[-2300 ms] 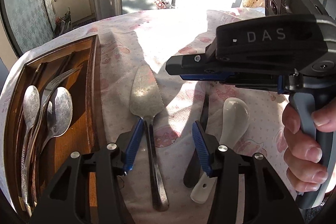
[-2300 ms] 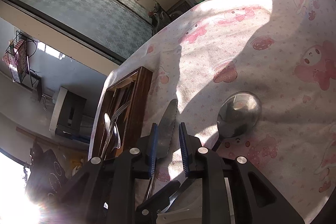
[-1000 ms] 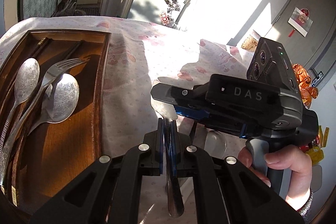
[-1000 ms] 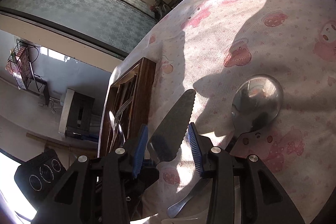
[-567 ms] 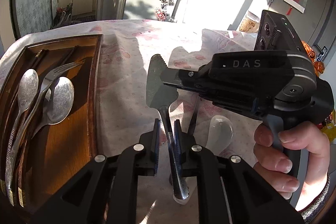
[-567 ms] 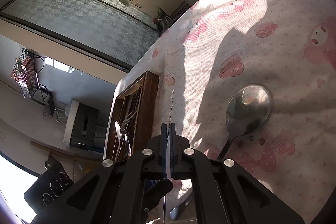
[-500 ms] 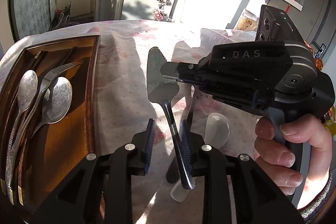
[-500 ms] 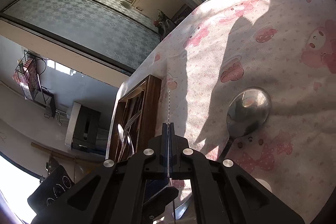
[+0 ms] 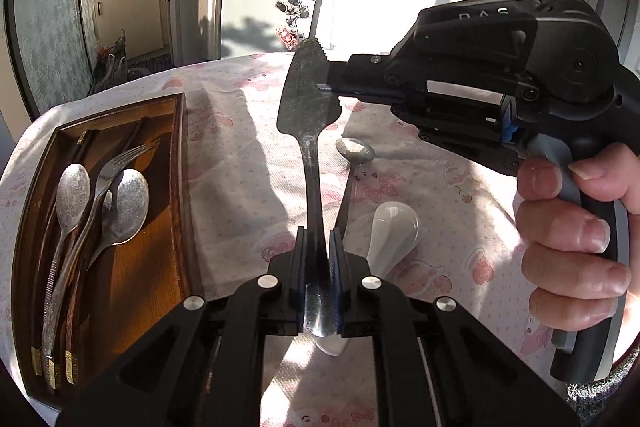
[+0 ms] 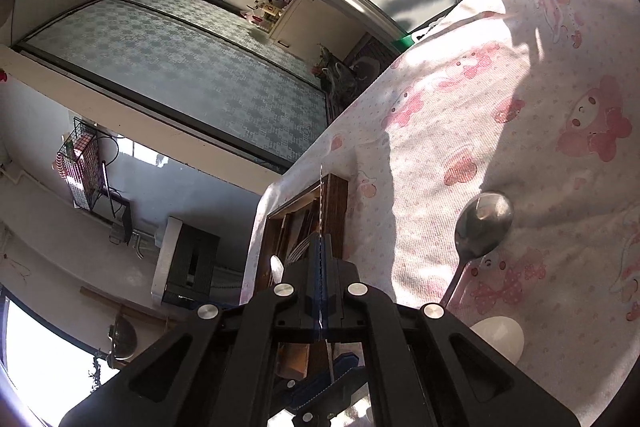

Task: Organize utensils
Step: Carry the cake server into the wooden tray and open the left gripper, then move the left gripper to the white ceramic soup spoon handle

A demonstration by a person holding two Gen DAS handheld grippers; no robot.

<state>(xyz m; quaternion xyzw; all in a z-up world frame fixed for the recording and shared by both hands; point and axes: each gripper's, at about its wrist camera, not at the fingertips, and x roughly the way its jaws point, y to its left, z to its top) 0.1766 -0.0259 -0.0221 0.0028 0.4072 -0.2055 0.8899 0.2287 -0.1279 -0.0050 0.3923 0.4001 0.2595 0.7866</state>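
The flat silver metal cake server with a toothed edge [image 9: 309, 107] is up in the air above the tabletop [image 9: 248, 163], which is covered with a white cloth with pink cartoon pictures. Two tongs hold it at once.

The left tongs [image 9: 319, 259] have just been closing, and their blue pads [image 9: 335, 259] now press on the thin handle of the cake server from both sides. The handle end pokes out below them.

The right tongs [image 9: 326, 87] reach in from the right side in the left camera. They are clenched tight on the wide blade of the cake server. In the right camera the blade looks like a thin line standing on its edge between the right tongs [image 10: 321, 267]. A person's hand [image 9: 576, 239] grips the grey handle of the right tool.

To the left lies a brown wooden tray [image 9: 182, 187]. Inside it are two silver metal spoons [image 9: 128, 195], a silver metal fork [image 9: 116, 163] and some dark chopsticks with gold ends [image 9: 52, 355].

On the cloth under the cake server lies a big silver metal spoon [image 9: 355, 151], and near it a white china soup spoon [image 9: 390, 231]. Both rest flat on the tabletop, apart from the tray.
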